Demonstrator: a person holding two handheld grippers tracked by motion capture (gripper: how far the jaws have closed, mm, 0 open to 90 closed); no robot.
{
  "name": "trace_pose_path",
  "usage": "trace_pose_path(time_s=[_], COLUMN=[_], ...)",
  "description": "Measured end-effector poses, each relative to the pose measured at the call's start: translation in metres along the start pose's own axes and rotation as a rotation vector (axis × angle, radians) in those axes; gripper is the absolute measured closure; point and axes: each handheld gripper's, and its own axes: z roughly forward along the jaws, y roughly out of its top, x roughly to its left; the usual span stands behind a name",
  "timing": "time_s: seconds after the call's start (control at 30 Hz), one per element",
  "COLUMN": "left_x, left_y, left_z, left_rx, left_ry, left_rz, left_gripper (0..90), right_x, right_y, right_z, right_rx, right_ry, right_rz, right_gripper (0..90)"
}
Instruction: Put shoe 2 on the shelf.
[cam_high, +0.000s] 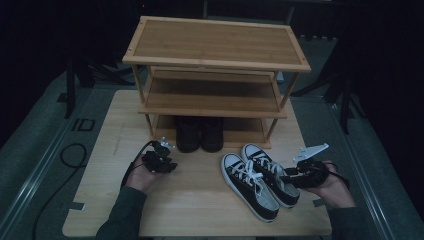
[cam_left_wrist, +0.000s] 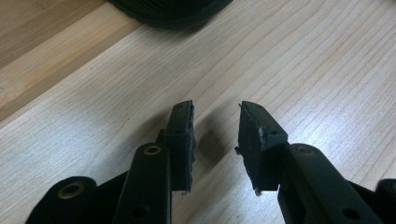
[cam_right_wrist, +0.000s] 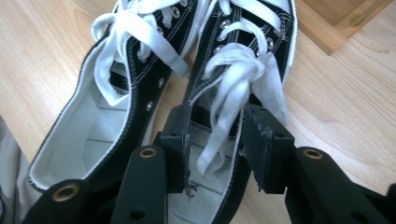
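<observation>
right gripper (cam_right_wrist: 215, 140): nearest the camera, jaws spread, straddling the collar and lace end of the right-hand sneaker (cam_high: 270, 172); pads not pressing anything that I can see.
sneakers: black canvas low-tops with white laces, side by side on the table (cam_high: 100, 200), toes pointing toward the shoe rack (cam_high: 215, 65); left-hand sneaker (cam_high: 249, 186) just beside its mate.
handling: looks light; canvas upper is soft and will fold under a pinch, rubber sole and toe cap stiffer. Loose laces (cam_right_wrist: 233, 88) floppy, likely to snag or slip.
grip point: I'd take the heel collar or side wall near the sole, not the laces.
left gripper (cam_left_wrist: 215, 140): jaws apart, nothing between them, over bare table wood in front of the rack.
far: dark pair of shoes (cam_high: 200, 134) on the rack's bottom shelf; upper shelves bare.
</observation>
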Motion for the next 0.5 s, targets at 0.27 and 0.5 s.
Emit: trace_pose_path(time_s=[0.27, 0.5], left_x=[-0.001, -0.003], left_y=[0.000, 0.000], left_z=[0.000, -0.001], left_rx=[-0.005, -0.001], left_ry=[-0.002, -0.003], left_rz=[-0.001, 0.006], left_gripper=[65.8, 65.0], right_x=[0.008, 0.013], right_y=[0.002, 0.005], right_z=[0.001, 0.005], right_rx=[-0.007, -0.002], right_ry=[0.013, 0.022], right_rz=[-0.009, -0.022], right_gripper=[61.7, 60.6])
